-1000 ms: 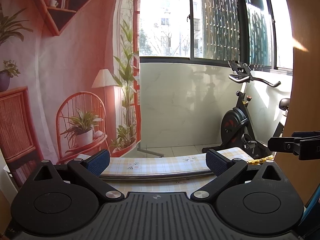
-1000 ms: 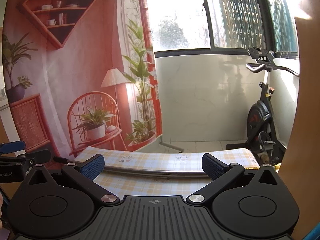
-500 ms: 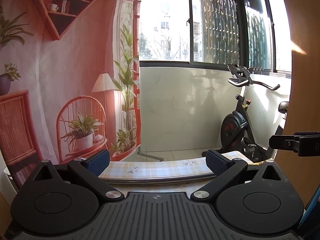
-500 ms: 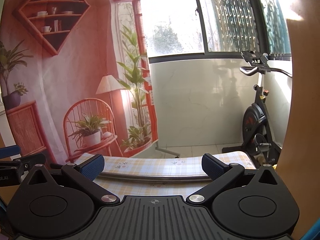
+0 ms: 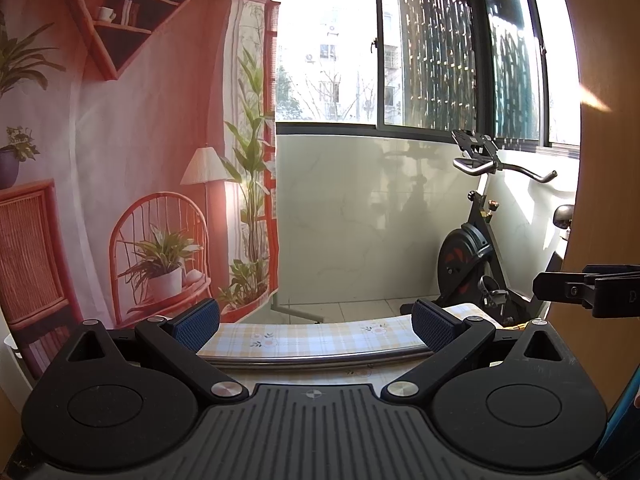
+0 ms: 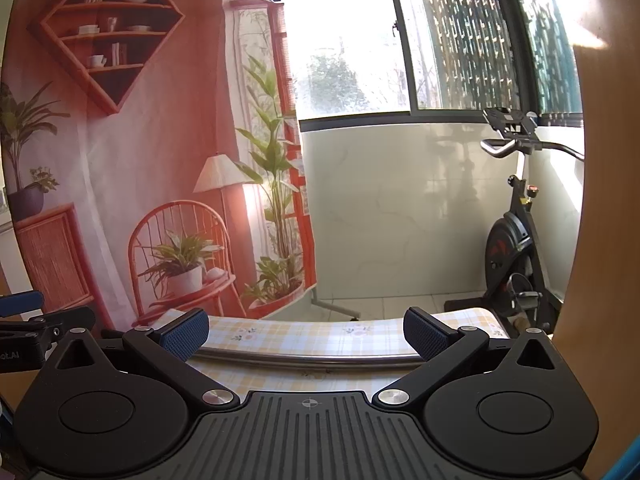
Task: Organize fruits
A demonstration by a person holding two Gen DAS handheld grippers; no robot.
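Fruits: none visible in either view, so no telling where they lie, likely below the lower edge of both frames. Nothing sorted as far as can be judged; whole task apparently left to do.

Left gripper [image 5: 315, 322], low centre of the left wrist view: spread wide, nothing between the blue pads [image 5: 197, 317]. Right gripper [image 6: 306, 328], low centre of the right wrist view: likewise spread, pads [image 6: 185, 330] bare, holding nothing. Both held level, aimed over the table rather than down at it. Tip of the right gripper also seen at the right edge of the left view, tip of the left one at the left edge of the right view, so side by side.

Just beyond the fingertips: checked yellow tablecloth [image 5: 312, 334] with small flower prints, crossed by a metal rail [image 5: 316, 357] near the lower middle. No bowl, basket or tray in sight; contents impossible to report.

Farther out: printed pink backdrop [image 5: 120, 160] filling the left half, white wall and bright window at centre top, exercise bike [image 5: 476, 256] at the right, wooden panel [image 5: 600, 140] along the right edge.

Next, presumably: tilting down to find the fruit.
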